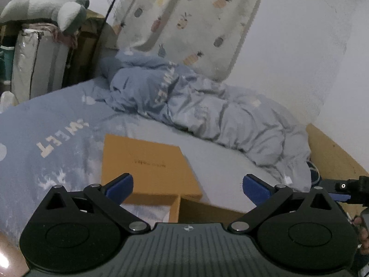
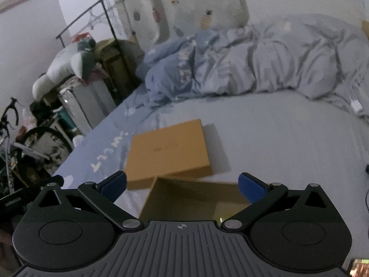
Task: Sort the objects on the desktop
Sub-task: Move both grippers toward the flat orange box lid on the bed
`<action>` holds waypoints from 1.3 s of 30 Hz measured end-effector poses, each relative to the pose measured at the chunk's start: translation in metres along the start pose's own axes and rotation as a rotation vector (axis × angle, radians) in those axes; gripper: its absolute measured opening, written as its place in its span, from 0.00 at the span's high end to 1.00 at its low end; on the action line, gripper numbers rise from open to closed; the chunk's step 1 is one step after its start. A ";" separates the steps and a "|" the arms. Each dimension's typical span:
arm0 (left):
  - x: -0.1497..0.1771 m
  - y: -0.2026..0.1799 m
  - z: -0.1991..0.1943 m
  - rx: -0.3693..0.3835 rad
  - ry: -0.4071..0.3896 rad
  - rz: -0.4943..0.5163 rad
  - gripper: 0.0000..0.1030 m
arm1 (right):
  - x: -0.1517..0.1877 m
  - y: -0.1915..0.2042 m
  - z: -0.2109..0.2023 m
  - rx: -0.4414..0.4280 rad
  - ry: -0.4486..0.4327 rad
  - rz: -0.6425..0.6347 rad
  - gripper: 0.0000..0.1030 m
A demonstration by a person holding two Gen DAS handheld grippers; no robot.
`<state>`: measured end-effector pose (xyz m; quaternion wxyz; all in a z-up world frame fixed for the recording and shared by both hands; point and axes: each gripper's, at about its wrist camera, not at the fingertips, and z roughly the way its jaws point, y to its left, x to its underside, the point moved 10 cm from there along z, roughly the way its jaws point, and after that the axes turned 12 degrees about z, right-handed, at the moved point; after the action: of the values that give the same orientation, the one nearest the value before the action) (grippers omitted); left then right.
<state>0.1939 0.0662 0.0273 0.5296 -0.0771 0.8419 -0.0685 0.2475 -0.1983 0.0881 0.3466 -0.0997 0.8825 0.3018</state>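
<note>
Holding both tools above the bed (image 2: pixel 288 138), you have nothing in either one: your left gripper (image 1: pixel 187 185) stands with its blue pads wide apart and empty, and your right gripper (image 2: pixel 182 184) is spread just as wide, also empty. In the left wrist view the flat orange box lid (image 1: pixel 145 164) lies on the blue sheet at about 11 o'clock from the gap between your fingers, with the open box base (image 1: pixel 207 209) just beside it toward 5 o'clock, their near corners touching or nearly so. In the right wrist view the same lid (image 2: pixel 169 149) sits at 12 o'clock and the base (image 2: pixel 191 198) lies directly under your jaws. Both pieces look like thin cardboard, so expect them to be light, fairly stiff on the flat faces and easy to crush at the walls. Take the lid by one of its long edges, pads closing across the rim rather than the broad top, and squeeze gently. The soft mattress will give under any downward push, so the lid may tilt or slide as you close. The crumpled duvet (image 1: pixel 207 106) lies well apart at 1 o'clock.
</note>
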 end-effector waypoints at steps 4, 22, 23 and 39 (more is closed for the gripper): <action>-0.020 0.008 0.007 -0.016 -0.030 -0.018 0.00 | -0.029 0.014 0.006 -0.033 -0.019 -0.017 0.00; -0.062 0.076 0.071 -0.218 -0.094 -0.137 0.00 | -0.121 0.032 0.101 -0.113 -0.029 -0.079 0.00; -0.062 0.079 0.075 -0.225 -0.088 -0.136 0.00 | -0.123 0.032 0.111 -0.112 -0.021 -0.081 0.00; -0.034 0.124 0.165 -0.286 0.047 -0.125 0.00 | -0.112 0.013 0.261 -0.043 0.134 -0.102 0.00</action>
<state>0.3499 0.1892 -0.0379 0.4883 -0.2021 0.8488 0.0174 0.4693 -0.0347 0.0180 0.2996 -0.1721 0.8907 0.2953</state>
